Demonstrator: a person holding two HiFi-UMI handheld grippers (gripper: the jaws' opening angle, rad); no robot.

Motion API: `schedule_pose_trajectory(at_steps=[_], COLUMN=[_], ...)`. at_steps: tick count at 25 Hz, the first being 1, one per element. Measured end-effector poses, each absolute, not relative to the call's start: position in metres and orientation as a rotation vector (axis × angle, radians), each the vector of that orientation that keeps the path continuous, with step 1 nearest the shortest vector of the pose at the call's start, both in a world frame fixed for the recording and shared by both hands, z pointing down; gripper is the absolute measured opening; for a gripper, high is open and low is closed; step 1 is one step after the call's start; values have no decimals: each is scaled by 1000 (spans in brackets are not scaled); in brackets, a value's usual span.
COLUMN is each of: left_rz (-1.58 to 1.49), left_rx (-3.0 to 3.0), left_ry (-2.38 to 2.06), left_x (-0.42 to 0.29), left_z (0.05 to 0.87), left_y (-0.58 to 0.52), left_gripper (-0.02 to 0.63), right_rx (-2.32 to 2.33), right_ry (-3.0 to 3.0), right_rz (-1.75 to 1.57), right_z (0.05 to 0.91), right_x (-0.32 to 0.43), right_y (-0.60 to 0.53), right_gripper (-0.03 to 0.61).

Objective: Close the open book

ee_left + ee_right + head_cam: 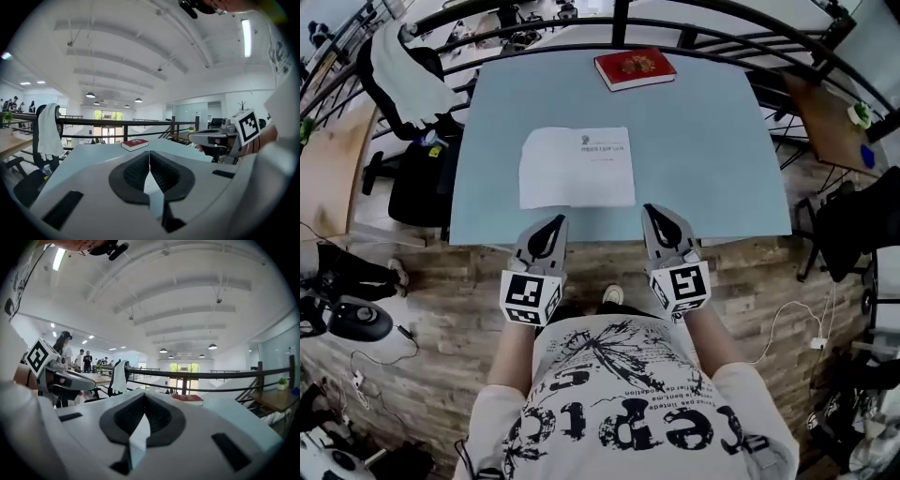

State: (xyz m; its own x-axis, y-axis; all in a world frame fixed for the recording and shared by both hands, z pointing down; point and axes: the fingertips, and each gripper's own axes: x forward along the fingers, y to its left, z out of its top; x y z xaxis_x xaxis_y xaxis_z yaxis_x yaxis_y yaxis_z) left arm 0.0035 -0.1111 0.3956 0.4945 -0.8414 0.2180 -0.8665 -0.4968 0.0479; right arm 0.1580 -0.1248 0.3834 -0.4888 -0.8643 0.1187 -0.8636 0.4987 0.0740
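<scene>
Head view shows your left claw (560, 219) and right claw (650, 209) pressed together, empty, short of the open book (577, 167): approach, then lift one side.

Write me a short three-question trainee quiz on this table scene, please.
1. True or false: the closed red hardcover book lies at the pale blue table's far edge.
2. Fill in: the flat white printed sheet lies ____ that book and the left gripper and right gripper.
3. Both grippers hold: A) the book B) nothing C) the sheet.
Key: 1 true; 2 between; 3 B.
</scene>
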Motion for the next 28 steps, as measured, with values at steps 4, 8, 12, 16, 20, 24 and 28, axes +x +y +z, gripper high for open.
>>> schedule_pose_trajectory(at_steps=[4,8,12,16,20,24,28], left_rz=[250,226,181,43,-97,-214,-456], left_rx=[2500,2370,2247,2086,1922,1761,1587], left_ry=[-1568,-1644,-1665,-1594,-1510,-1432,-1341], left_x=[5,-14,-29,-38,-45,-49,-57], left_z=[411,441,477,516,554,585,601], left_y=[-128,-139,-150,-165,-179,-184,-192], left_gripper=[20,20,20,21,25,126,173], right_rx=[1414,1315,1220,1200,1163,1115,1099], right_ry=[-2627,-2625,-2636,-2627,-2608,-2600,-2590], right_rz=[26,22,34,91,114,131,140], right_z=[395,414,434,452,466,475,486], right_x=[163,146,129,122,114,103,96], right_y=[-152,-170,-182,-200,-217,-229,-237], right_gripper=[11,11,11,11,11,11,11])
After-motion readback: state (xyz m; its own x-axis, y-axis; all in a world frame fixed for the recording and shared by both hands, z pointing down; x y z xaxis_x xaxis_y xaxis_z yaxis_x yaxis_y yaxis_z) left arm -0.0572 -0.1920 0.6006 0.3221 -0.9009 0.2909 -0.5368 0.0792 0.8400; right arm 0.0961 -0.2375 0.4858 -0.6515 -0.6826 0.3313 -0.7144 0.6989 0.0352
